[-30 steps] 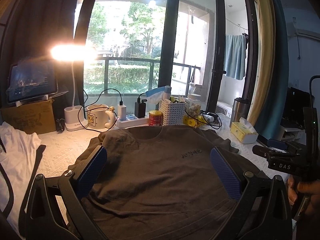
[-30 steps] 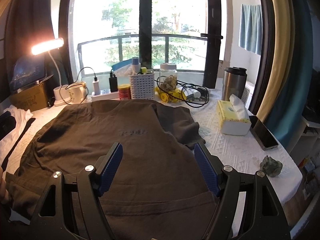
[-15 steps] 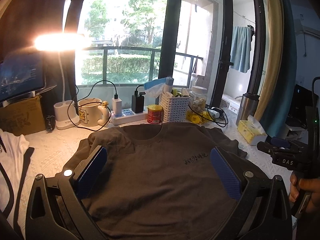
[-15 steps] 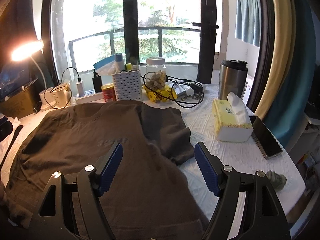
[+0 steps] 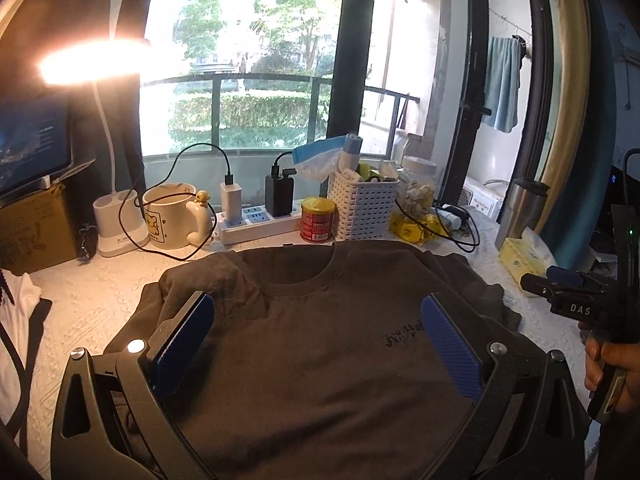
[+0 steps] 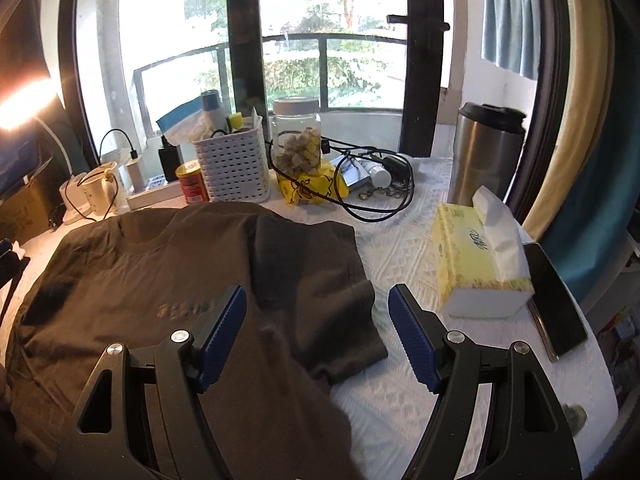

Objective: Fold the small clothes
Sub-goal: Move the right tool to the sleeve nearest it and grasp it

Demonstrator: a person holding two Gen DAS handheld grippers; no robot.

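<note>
- My left gripper (image 5: pixel 316 344) and right gripper (image 6: pixel 316 332) hang released above the brown shirt (image 6: pixel 168 280).
- I'd pinch its right sleeve (image 6: pixel 320 280), folding inward flat.

The T-shirt (image 5: pixel 320 344) is dark brown-grey, with small black lettering on its chest. The bench (image 6: pixel 404 256) wears a white cloth with a raised woven pattern. Both the left tongs (image 5: pixel 318 334) and the right tongs (image 6: pixel 318 326) have black frames and blue ribbed pads. The tissue box (image 6: pixel 476 276) is yellow and white. The basket (image 5: pixel 362 210) is white, pierced with rows of small holes. The tin (image 5: pixel 317 220) is red with a yellow lid. The mug (image 5: pixel 170 220) is cream.
</note>
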